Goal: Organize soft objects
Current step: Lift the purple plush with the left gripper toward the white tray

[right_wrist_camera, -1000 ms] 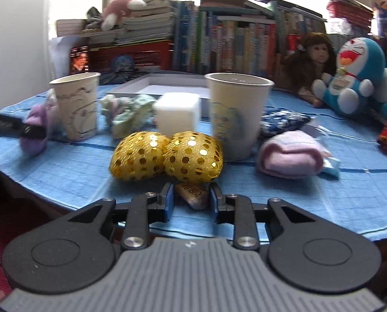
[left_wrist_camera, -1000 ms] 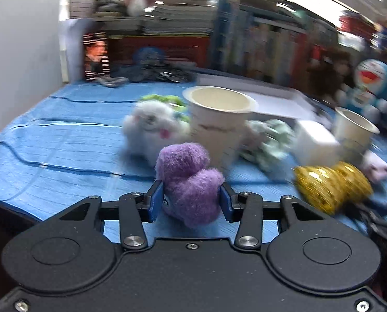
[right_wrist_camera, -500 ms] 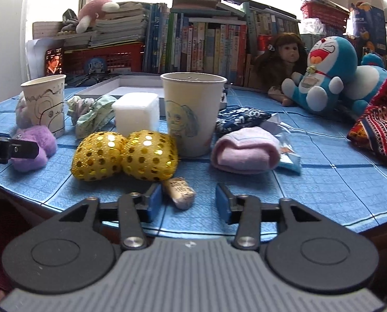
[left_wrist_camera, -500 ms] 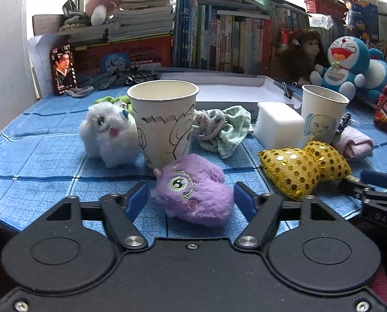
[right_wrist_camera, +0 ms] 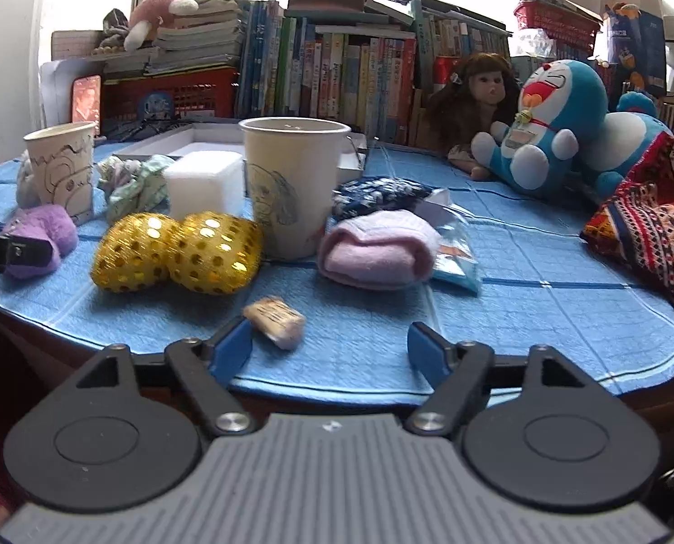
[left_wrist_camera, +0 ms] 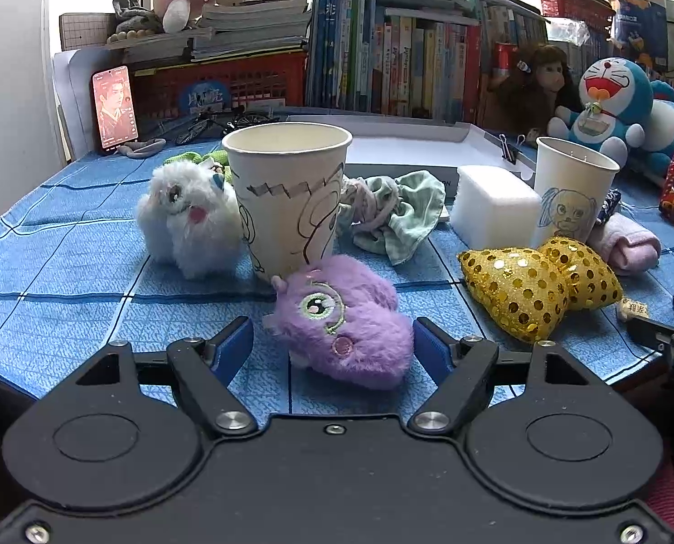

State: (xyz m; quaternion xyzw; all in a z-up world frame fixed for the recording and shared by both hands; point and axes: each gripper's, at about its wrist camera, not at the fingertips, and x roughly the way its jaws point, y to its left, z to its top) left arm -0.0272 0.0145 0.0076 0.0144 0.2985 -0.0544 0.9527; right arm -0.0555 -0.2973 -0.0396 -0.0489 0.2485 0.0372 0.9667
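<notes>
Left wrist view: left gripper (left_wrist_camera: pixel 332 344) low over the tabletop (left_wrist_camera: pixel 65 281), jaws apart after just opening. Purple plush (left_wrist_camera: pixel 341 322) lies on its side between them, free of both pads, its head touching the base of the near cup (left_wrist_camera: pixel 289 199). White plush (left_wrist_camera: pixel 187 217) stands left of that cup. Green cloth (left_wrist_camera: pixel 395 213) bunched to the right of the cup, foam block (left_wrist_camera: pixel 495 211) next, then second cup (left_wrist_camera: pixel 572 190) with a drawn dog. Gold pouch (left_wrist_camera: pixel 540 285) sits in front of the second cup, pink roll (left_wrist_camera: pixel 631 247) to its right. Right gripper's tip shows at the right edge.

Right wrist view: right gripper (right_wrist_camera: pixel 330 347) at the tabletop's near edge, jaws wide apart, just opened, gripping nothing. Small tag (right_wrist_camera: pixel 275 317) lies on the cloth just beside the left pad; cannot tell if it touches. Gold pouch (right_wrist_camera: pixel 178 251) sits beyond it, against the dog cup (right_wrist_camera: pixel 291 190). Pink roll (right_wrist_camera: pixel 377 251) right of that cup. Purple plush (right_wrist_camera: pixel 42 231) far left, partly behind the left gripper's finger.
</notes>
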